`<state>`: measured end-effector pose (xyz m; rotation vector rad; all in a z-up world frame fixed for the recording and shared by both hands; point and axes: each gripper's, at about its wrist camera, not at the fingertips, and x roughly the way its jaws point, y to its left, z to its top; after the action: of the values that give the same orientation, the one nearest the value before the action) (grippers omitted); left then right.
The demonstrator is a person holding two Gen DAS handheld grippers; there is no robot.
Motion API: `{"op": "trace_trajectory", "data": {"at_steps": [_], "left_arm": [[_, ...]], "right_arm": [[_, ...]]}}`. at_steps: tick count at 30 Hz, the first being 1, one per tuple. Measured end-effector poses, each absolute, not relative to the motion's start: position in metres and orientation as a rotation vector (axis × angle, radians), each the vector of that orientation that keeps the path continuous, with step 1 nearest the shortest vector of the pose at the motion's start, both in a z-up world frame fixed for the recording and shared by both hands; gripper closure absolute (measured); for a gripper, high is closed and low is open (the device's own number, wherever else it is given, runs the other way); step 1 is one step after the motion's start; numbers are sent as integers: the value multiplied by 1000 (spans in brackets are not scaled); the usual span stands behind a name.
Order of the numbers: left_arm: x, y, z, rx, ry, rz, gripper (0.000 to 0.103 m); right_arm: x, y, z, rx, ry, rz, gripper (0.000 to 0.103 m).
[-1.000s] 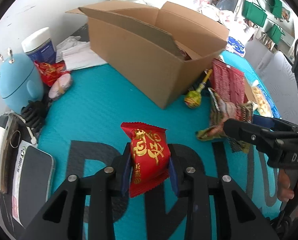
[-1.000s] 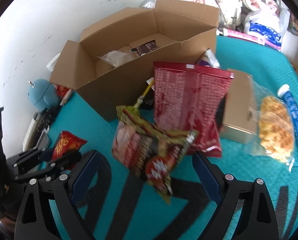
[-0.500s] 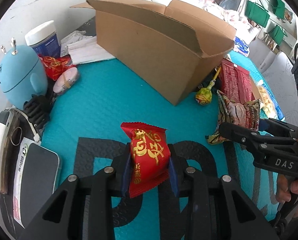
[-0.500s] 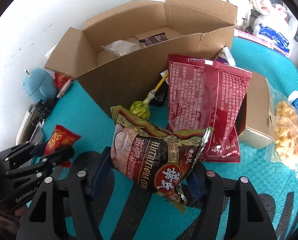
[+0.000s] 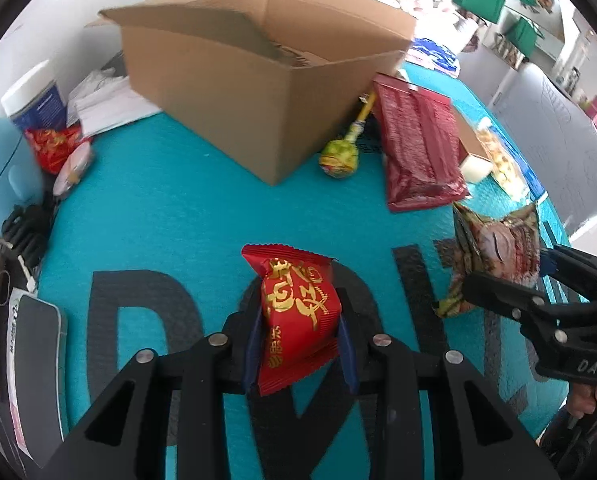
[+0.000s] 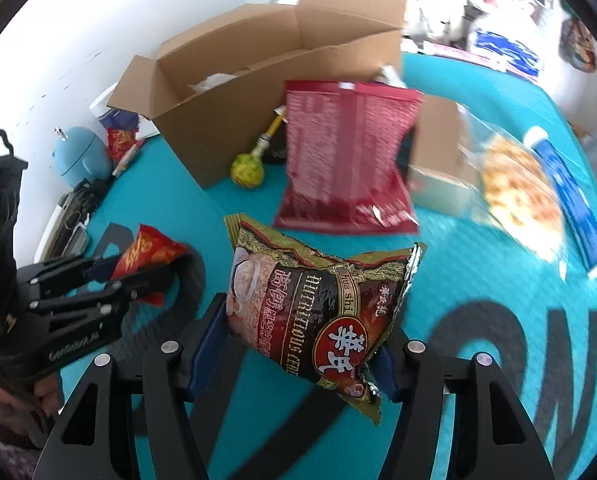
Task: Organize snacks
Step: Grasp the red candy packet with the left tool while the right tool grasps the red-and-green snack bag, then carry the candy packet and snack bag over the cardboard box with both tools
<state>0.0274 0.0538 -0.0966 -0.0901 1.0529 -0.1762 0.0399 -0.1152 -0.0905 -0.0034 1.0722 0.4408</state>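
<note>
The left tool [image 5: 300, 344] was clamped on a small red foil snack packet with gold lettering [image 5: 298, 316]; the packet stood between the blue pads, its upper end sticking out beyond the fingertips and its lower edge hanging just behind them. From the right wrist view the same packet [image 6: 148, 252] showed pinched in that tool [image 6: 136, 276], raised above the teal worktop [image 6: 478, 280].

The right tool [image 6: 298, 354] had its jaws closing on a crinkled brown-and-gold cereal bag with a red seal [image 6: 314, 312]. The bag lay crosswise between the two blue pads, both pads pressed against its sides, its top corners spreading wider than the jaws. In the left wrist view that bag [image 5: 494, 256] sat in the right tool [image 5: 510, 284], off to the right of the red packet and apart from it.

Beyond both tools stood an open brown cardboard box [image 5: 258, 80] [image 6: 258, 92] with its flaps up. Just beside its near corner lay a yellow-green lollipop on a yellow stick [image 6: 248, 170], and next to that a flat dark red snack pouch [image 6: 346, 160] leaned against a smaller cardboard carton [image 6: 438, 156]. Neither held snack touched the box.
</note>
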Motion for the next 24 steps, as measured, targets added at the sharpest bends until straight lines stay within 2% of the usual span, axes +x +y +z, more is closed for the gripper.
{"op": "trace_trajectory", "data": {"at_steps": [9,24], "left_arm": [[22,21,-85,-60,1030,-247,71],[16,3,-53,-36,950,-277,71]], "right_arm": [[20,-140,-93,44,1091,427,41],[8,-155,-73,89,1016,471,44]]}}
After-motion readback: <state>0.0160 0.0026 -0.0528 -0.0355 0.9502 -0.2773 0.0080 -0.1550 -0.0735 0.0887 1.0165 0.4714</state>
